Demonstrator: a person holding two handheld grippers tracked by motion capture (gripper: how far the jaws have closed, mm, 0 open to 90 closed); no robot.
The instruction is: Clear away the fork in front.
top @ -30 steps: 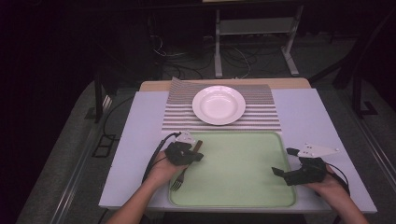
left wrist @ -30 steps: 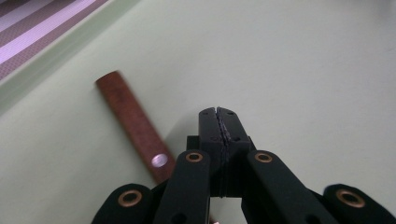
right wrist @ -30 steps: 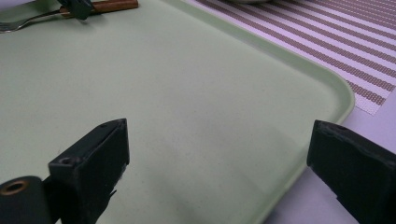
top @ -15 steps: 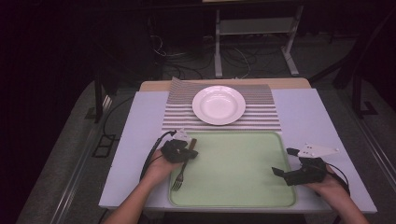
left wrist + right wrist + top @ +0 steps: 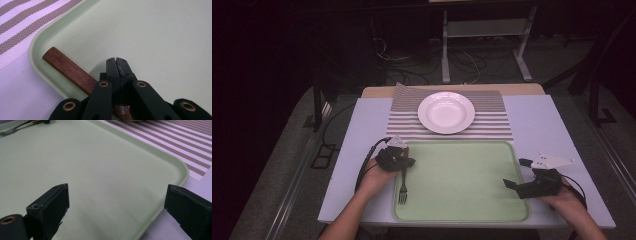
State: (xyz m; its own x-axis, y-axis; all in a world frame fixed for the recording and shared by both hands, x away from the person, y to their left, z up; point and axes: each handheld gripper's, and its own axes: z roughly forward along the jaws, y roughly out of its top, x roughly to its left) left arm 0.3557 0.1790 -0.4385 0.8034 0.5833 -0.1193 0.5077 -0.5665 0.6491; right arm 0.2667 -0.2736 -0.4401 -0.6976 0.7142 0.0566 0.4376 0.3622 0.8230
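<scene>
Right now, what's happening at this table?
A person works two handheld grippers over a green tray. The left gripper sits at the tray's left edge, jaws shut, over the wooden handle of a fork that lies along that edge, tines toward the person; whether it actually pinches the handle I cannot tell. The right gripper waits open at the tray's right edge. A white plate sits on the striped placemat beyond.

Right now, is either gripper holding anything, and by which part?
The left gripper grips the fork by its wooden handle. The right gripper is open, holding nothing.
</scene>
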